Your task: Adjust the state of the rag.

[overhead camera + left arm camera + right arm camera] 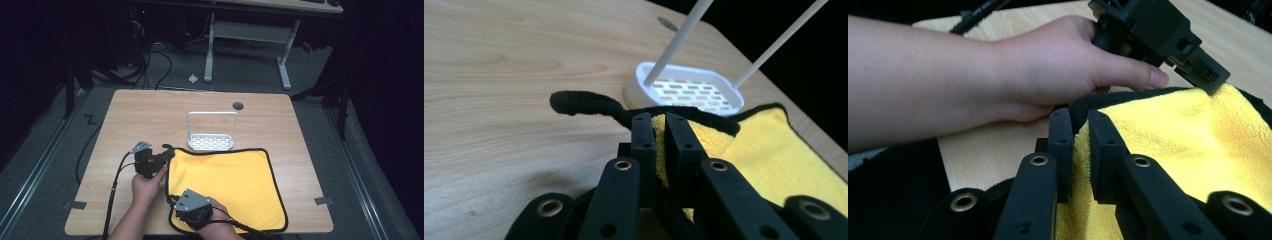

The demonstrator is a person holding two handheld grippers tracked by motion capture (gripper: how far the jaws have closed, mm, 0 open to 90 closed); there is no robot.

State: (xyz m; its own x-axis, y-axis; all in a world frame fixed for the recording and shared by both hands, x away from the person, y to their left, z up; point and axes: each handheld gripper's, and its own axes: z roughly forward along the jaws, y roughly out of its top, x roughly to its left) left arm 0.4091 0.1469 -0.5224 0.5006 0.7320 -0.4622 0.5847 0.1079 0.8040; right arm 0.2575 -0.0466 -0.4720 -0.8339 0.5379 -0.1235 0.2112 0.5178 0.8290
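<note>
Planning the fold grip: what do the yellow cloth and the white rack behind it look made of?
Yellow cloth: soft, fuzzy pile, likely microfibre, matte, with black stitched edging. White rack: smooth slotted tray, probably plastic; its thin hoop handle could be plastic or coated metal.

One camera overlooks the table; two ride close, sharing the yellow cloth.

Yellow microfibre cloth with black piped edging: plush pile, spread nearly flat on the table's near right part. Far-left corner lifted and pinched; near-left edge likewise pinched. Far edge lies just beside a white rack.
</note>
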